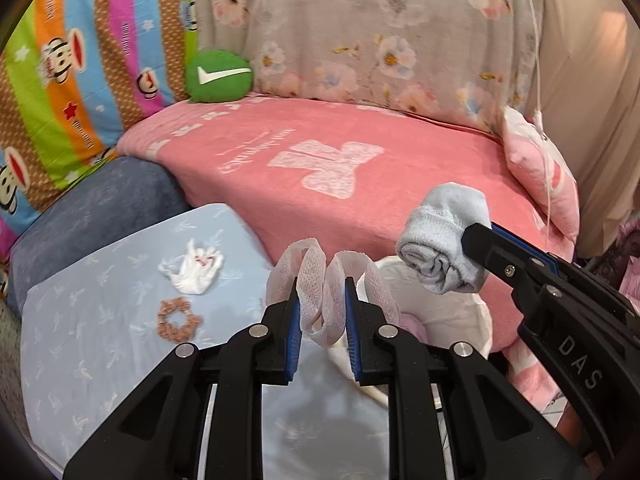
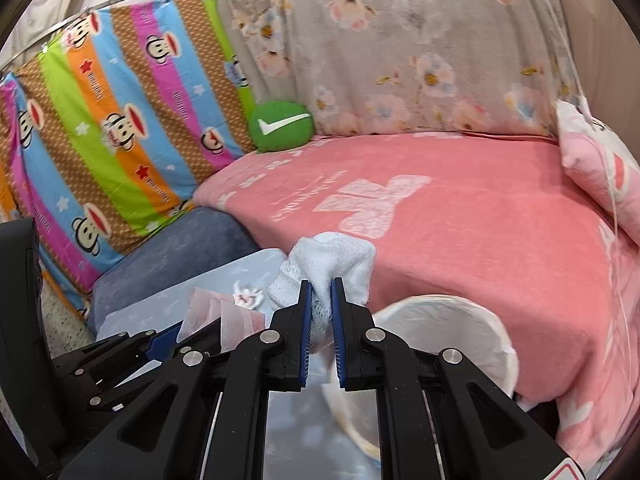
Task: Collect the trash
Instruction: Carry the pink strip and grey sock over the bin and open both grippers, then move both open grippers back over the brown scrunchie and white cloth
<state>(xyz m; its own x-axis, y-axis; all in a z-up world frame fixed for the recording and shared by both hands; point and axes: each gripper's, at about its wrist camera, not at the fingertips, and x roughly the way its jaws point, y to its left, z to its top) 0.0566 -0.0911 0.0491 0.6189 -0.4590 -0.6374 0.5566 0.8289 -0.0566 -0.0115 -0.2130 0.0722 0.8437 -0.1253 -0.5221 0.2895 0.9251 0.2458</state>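
My left gripper [image 1: 322, 300] is shut on a crumpled white perforated wipe [image 1: 320, 268], held above the near edge of a white-lined trash bin [image 1: 460, 316]. To its right, my right gripper [image 1: 472, 236] is shut on a rolled pale grey-blue sock [image 1: 444, 248]. In the right wrist view the same right gripper [image 2: 321, 294] pinches the sock [image 2: 332, 260] just left of the bin [image 2: 460, 328]; the left gripper [image 2: 168, 340] with the wipe [image 2: 224, 316] shows at lower left. A crumpled white tissue [image 1: 194, 268] lies on the light blue surface [image 1: 100, 320].
A brown scrunchie [image 1: 178, 320] lies near the tissue. Behind is a pink blanket [image 1: 340, 168] over a bed, a green round cushion [image 1: 219, 76], a striped cartoon cover [image 1: 72, 80], a floral cover [image 1: 380, 28] and a pink pillow [image 1: 544, 176] at right.
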